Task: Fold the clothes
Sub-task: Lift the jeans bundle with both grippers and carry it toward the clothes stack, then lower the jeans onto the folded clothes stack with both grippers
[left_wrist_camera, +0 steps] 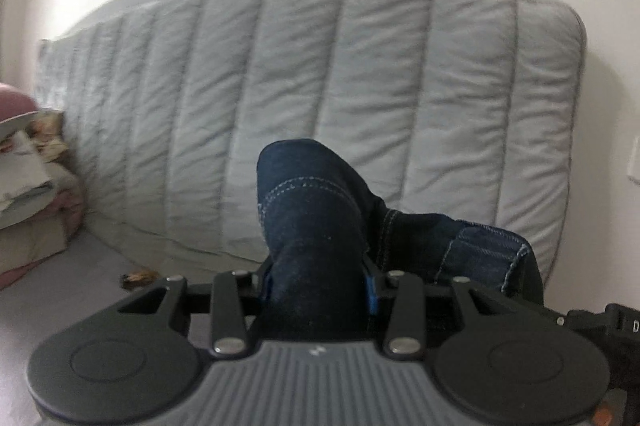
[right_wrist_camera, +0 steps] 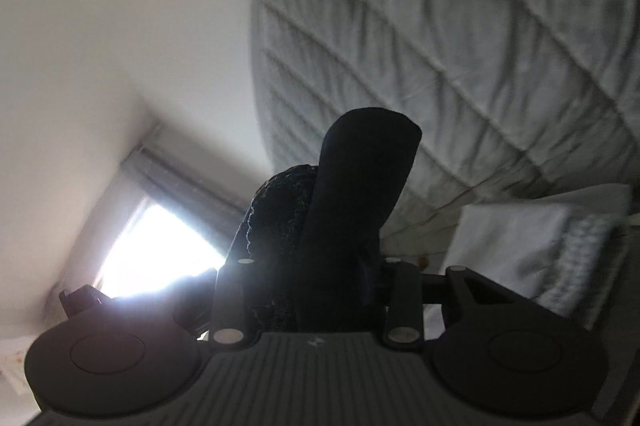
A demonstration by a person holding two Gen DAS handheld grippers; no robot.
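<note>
Fingers of your left gripper (left_wrist_camera: 316, 286) and right gripper (right_wrist_camera: 316, 290) each clamp a bunched fold of the dark blue denim jeans (left_wrist_camera: 320, 209) lifted before the grey quilted headboard (left_wrist_camera: 320, 65), so keep both grips firm and pull level to straighten the cloth.

Dark blue denim garment (left_wrist_camera: 316, 226) clamped between the jaws of the left gripper (left_wrist_camera: 316, 290), in front of the grey quilted headboard (left_wrist_camera: 320, 85). Stack of folded pale fabrics (left_wrist_camera: 28, 193) left of it. Same garment (right_wrist_camera: 352, 209) bunched in the right gripper (right_wrist_camera: 316, 290), bright window (right_wrist_camera: 160, 250) to its left.
</note>
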